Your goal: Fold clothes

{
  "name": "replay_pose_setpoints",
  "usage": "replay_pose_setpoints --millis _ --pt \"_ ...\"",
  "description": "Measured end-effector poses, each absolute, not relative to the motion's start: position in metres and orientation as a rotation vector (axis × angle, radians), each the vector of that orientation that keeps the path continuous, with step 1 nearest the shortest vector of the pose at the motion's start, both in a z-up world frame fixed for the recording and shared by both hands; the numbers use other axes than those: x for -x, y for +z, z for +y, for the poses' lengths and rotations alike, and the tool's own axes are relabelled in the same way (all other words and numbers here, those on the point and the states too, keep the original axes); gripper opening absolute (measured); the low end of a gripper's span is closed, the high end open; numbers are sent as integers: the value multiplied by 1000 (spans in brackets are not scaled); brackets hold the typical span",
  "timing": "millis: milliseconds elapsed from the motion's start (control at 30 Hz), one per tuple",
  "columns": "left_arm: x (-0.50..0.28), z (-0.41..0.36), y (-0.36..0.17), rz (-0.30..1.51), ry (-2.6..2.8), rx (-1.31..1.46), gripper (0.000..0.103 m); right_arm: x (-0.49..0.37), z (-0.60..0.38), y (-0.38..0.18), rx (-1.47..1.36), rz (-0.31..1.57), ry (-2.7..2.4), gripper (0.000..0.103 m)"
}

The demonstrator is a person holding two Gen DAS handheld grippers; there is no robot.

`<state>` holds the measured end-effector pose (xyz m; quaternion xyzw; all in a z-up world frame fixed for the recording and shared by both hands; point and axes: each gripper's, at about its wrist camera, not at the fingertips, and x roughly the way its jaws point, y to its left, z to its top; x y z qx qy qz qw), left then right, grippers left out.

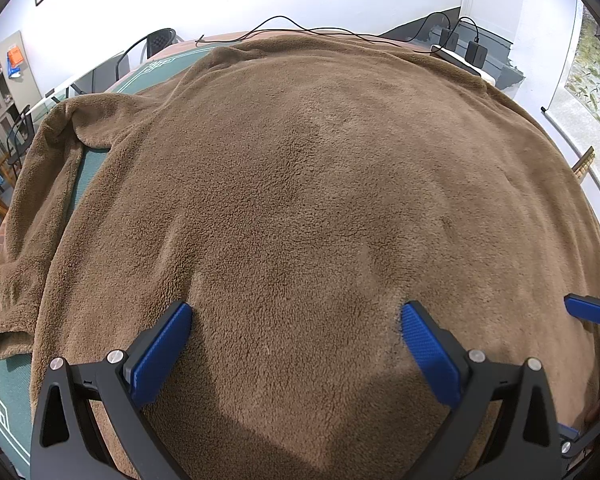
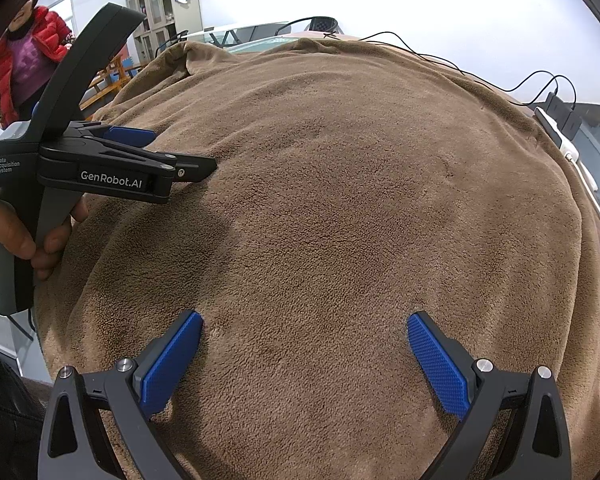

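A large brown fleece garment (image 1: 300,184) lies spread flat over the table and fills both views. One sleeve (image 1: 32,200) runs down its left side and ends in a cuff (image 1: 4,344). My left gripper (image 1: 296,320) is open, its blue pads (image 1: 164,352) resting low on the fleece with nothing between them. My right gripper (image 2: 304,328) is open too, just above the cloth near its front edge. In the right wrist view the left gripper (image 2: 180,150) shows at the left, held by a hand (image 2: 8,236).
A green patterned mat (image 1: 4,392) covers the table under the garment. Black cables (image 1: 300,28) and a white power strip (image 1: 460,58) with adapters lie along the far edge. A person in a red jacket (image 2: 28,60) stands at the far left, near a cabinet (image 2: 168,4) and chairs.
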<state>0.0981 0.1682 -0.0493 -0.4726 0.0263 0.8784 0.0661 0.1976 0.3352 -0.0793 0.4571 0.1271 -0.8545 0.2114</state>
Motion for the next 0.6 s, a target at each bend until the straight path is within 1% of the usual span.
replay_pose_setpoints --millis 600 --pt "-98 169 -49 78 2650 1424 103 -196 335 -79 -1271 353 -2375 103"
